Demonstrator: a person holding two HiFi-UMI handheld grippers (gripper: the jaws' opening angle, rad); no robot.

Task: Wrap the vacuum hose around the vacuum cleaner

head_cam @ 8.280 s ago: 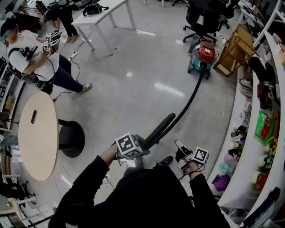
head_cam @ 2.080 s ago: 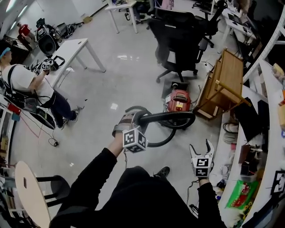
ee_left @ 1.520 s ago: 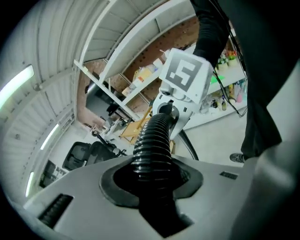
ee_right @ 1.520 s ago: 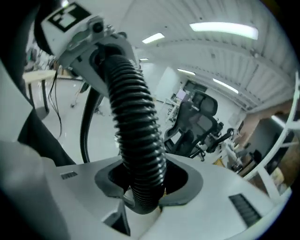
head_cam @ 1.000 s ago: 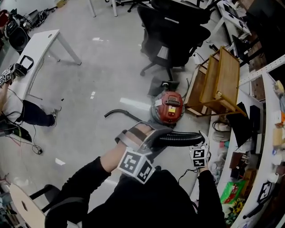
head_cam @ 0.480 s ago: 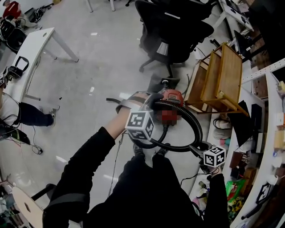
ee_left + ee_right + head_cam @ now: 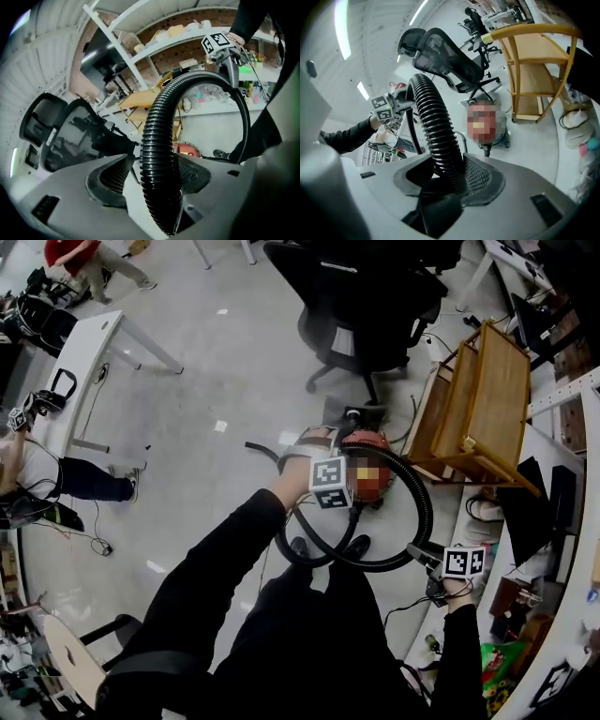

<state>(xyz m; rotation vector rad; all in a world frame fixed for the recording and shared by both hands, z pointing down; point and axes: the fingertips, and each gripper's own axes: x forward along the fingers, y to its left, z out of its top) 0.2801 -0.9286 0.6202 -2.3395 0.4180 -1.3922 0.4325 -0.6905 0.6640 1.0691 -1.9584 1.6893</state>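
The red vacuum cleaner (image 7: 361,440) stands on the floor just ahead of my feet. Its black ribbed hose (image 7: 424,504) curves in a wide loop round its right side and front. My left gripper (image 7: 323,442) hovers right over the vacuum's left side. In the left gripper view the hose (image 7: 159,122) runs between the jaws and leans on the right pad, with a gap to the left pad; these jaws have just been opening. My right gripper (image 7: 424,559) holds the hose lower right. Its jaws have just been closing, and the hose (image 7: 433,122) is pinched between them.
A black office chair (image 7: 375,306) stands just behind the vacuum and a wooden rack (image 7: 487,399) to its right. Cluttered shelving (image 7: 562,521) runs along the right side. A white table (image 7: 94,352) and another person (image 7: 37,474) are far left.
My left gripper has moved right and down onto the vacuum, carrying the hose. The loop now lies wider around the vacuum's right side. My right gripper stays low at the right, on the hose.
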